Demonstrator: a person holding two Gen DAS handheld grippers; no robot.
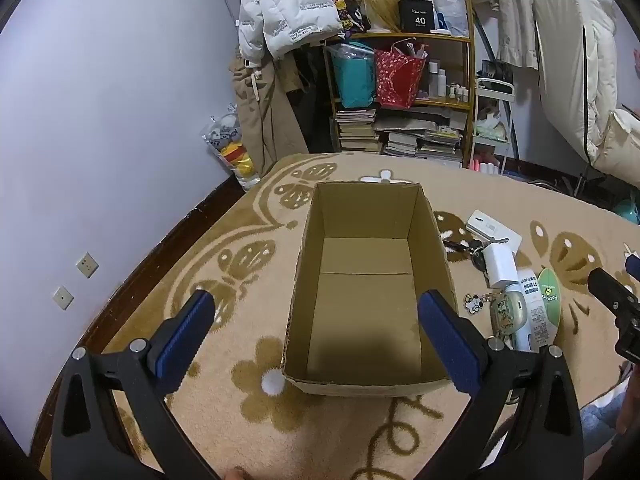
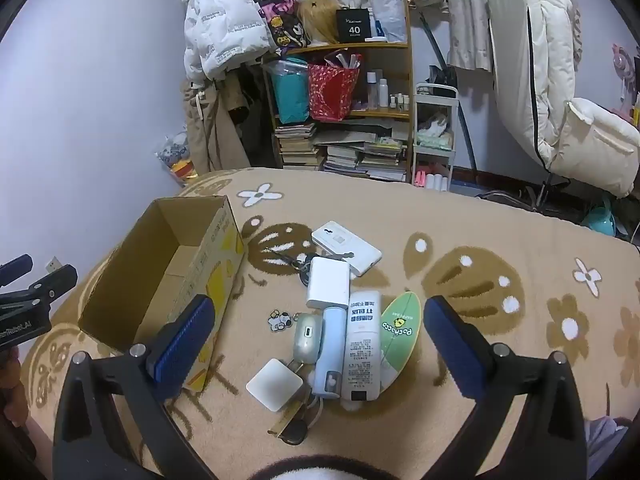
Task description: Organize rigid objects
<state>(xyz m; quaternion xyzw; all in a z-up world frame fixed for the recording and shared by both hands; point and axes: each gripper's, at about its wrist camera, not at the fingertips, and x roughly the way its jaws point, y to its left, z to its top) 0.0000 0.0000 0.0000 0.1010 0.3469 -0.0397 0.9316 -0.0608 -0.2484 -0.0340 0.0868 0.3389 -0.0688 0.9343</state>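
Left gripper (image 1: pixel 316 334): wide, holding nothing, above cardboard box (image 1: pixel 366 300), nothing inside. Right gripper (image 2: pixel 318 338): wide, holding nothing, over clutter beside box: white charger (image 2: pixel 328 287), tube (image 2: pixel 362 344), green card (image 2: pixel 401 330). Risk: touching items dragged together.

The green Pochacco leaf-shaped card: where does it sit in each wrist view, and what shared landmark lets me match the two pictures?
Left wrist: green Pochacco card lies at the right on the rug, right of the white tube, beyond the open left gripper.
Right wrist: the card lies at centre, right of the tube, between the open right gripper fingers.
Shared landmark: the open cardboard box, left of the pile.
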